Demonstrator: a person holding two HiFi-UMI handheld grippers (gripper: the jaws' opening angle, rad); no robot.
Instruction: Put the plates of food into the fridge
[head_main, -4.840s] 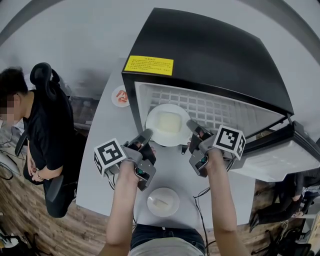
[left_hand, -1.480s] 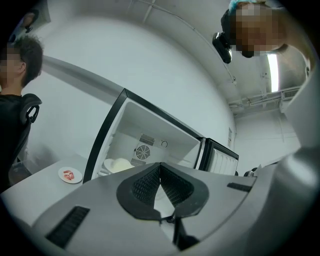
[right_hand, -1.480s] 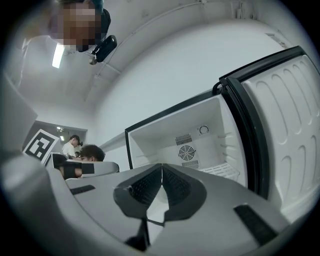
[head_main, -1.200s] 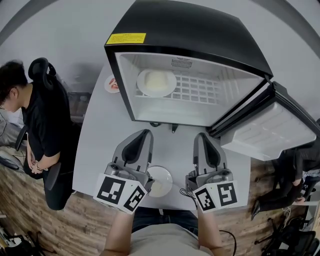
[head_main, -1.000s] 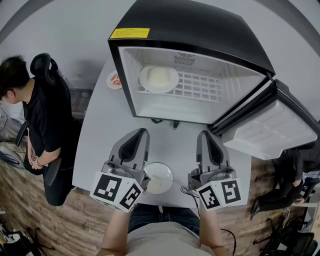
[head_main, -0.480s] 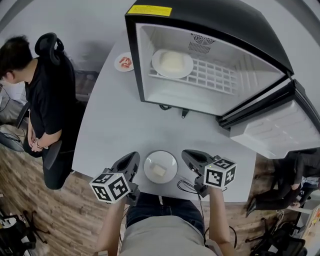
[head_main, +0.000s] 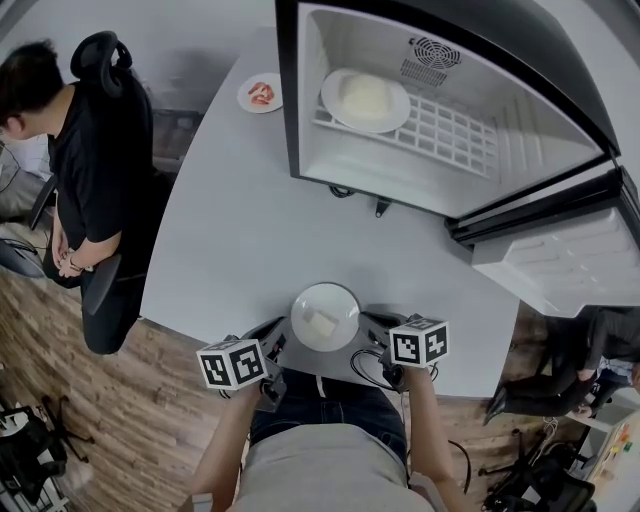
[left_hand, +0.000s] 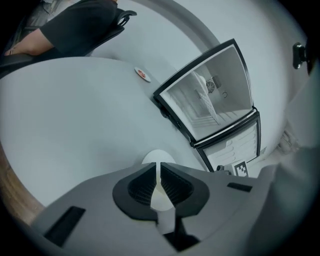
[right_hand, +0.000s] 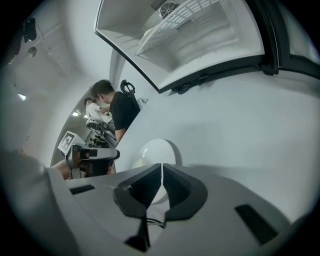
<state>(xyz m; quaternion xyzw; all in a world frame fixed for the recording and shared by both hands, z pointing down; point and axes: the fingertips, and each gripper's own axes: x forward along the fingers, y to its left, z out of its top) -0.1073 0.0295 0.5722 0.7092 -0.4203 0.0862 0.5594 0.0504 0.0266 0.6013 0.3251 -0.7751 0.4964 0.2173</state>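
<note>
Though fridge (head_main: 400, 182) top cut off, shelved plate (head_main: 365, 98) visible.

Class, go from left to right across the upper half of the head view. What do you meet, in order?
Seated person → small plate of red food → plate of pale food on the fridge shelf → open fridge door.

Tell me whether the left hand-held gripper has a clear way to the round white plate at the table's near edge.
Probably yes: the left hand-held gripper sits right beside the round white plate, nothing between them, though its jaws are shut.
</note>
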